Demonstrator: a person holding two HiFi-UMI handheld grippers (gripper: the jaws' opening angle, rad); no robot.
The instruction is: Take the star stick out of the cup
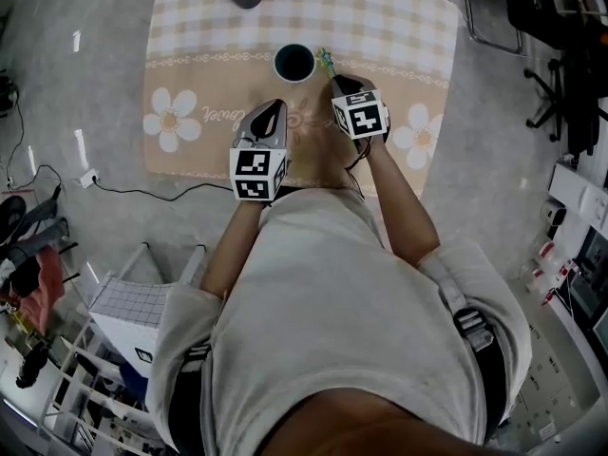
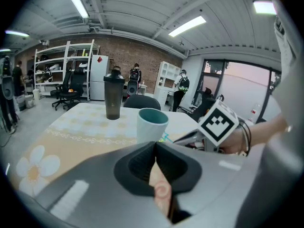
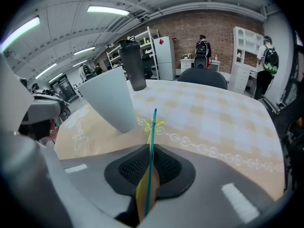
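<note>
Right gripper view: right gripper (image 3: 150,151) clamps stick (image 3: 152,137), shaft along jaws, star forward.
Cup (image 3: 111,103): just left of star; stick outside it.
Left gripper (image 2: 156,151): closed, empty.

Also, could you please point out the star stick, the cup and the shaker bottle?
star stick (image 3: 151,160), right gripper view, middle of its teal shaft.
cup (image 3: 111,103), right gripper view, its outer wall.
shaker bottle (image 2: 113,101), left gripper view, its body.

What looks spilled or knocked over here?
Nothing stands out. The cup and the dark bottle stand upright, and the star stick is outside the cup, between the jaws of the right gripper.
</note>
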